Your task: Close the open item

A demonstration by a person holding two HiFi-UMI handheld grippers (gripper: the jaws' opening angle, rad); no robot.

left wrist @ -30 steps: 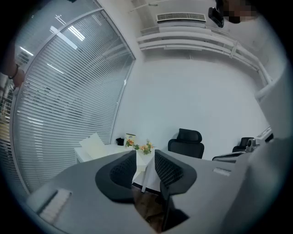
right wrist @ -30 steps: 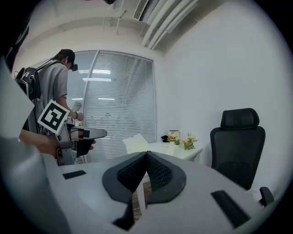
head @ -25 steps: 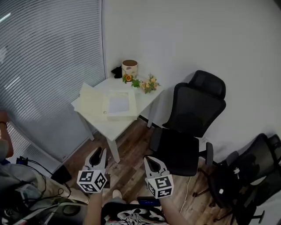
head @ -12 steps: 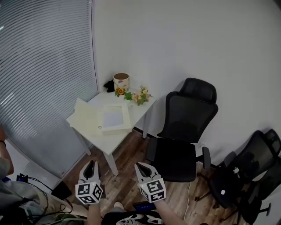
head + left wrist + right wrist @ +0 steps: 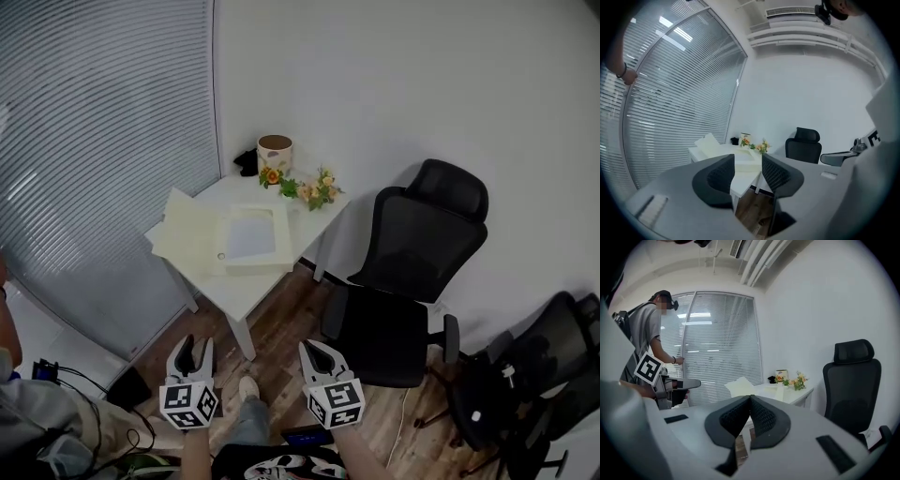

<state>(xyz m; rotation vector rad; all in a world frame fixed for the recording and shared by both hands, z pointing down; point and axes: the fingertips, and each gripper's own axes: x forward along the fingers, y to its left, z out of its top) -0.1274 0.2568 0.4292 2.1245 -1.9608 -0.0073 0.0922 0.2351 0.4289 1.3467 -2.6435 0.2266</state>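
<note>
Cream box [image 5: 251, 239], lid up, on table [image 5: 242, 289], well beyond left tongs [image 5: 195, 346], just widened, empty, and right tongs [image 5: 311, 349], closed.

White table [image 5: 236, 287] in the corner. On it: open cream box [image 5: 255, 234] with its lid [image 5: 192, 239] flipped out left; tan round container [image 5: 275, 150] at the back, small black object [image 5: 247, 159] beside it, flower sprigs [image 5: 314, 187] along the wall edge.

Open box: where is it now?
Head view, left of centre: the open box lies on the white table beside the blinds, with the flowers just beyond it.
</note>
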